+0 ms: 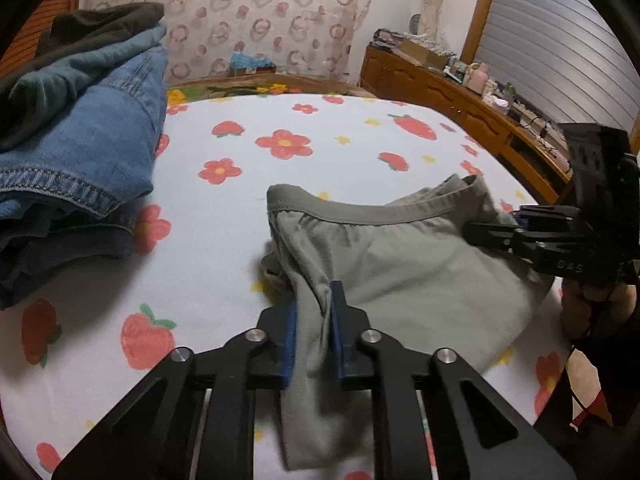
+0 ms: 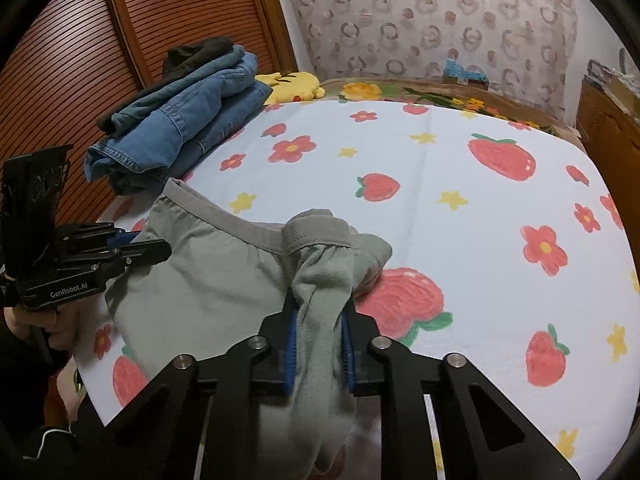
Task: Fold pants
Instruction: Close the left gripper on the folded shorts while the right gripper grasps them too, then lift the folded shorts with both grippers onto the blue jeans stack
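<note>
Under my two black grippers with blue pads point(image 1: 335, 320) lie plain grey-green cotton pants point(image 1: 400, 264) with a darker grey waistband. I see a white bedsheet point(image 2: 460, 168) printed with red strawberries, red flowers and yellow stars, and faded blue denim jeans point(image 2: 180, 128) at its far left corner.
</note>
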`<state>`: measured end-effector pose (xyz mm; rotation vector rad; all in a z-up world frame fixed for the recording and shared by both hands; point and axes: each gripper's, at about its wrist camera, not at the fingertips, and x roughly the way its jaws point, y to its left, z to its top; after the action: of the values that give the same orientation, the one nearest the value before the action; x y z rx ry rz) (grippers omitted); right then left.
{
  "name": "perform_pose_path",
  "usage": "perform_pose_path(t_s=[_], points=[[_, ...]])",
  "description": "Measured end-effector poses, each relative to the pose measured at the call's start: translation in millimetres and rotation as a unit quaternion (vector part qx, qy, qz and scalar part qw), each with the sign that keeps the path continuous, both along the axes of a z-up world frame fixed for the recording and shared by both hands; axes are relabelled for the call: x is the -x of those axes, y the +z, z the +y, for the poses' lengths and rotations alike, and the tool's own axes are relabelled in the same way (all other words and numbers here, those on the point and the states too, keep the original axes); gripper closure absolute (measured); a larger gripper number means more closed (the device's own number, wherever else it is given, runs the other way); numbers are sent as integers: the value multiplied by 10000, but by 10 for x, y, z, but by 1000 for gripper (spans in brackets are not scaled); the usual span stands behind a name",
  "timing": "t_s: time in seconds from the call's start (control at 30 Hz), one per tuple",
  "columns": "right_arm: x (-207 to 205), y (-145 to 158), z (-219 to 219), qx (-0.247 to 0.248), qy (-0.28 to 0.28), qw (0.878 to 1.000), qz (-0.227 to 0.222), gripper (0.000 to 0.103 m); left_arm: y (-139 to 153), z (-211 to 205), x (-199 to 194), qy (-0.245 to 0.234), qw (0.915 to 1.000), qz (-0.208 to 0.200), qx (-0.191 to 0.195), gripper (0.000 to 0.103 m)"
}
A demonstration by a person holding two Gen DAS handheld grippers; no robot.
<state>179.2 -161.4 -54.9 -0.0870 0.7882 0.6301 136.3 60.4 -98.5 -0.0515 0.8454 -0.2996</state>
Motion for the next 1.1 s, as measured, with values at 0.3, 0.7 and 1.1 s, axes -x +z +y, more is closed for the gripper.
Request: perform_pose_path(t_s=[0.3, 0.7, 1.1], points=[[157, 239, -29, -218, 40, 9989, -411, 88, 344, -45, 169, 19, 9986, -521, 57, 91], [287, 654, 77, -442, 205, 9940, -979, 88, 859, 68, 263, 368, 9927, -1147, -112, 91], [274, 864, 266, -481, 473, 9885, -1356, 88, 1098, 278, 379, 645, 9862, -1509, -196, 91]])
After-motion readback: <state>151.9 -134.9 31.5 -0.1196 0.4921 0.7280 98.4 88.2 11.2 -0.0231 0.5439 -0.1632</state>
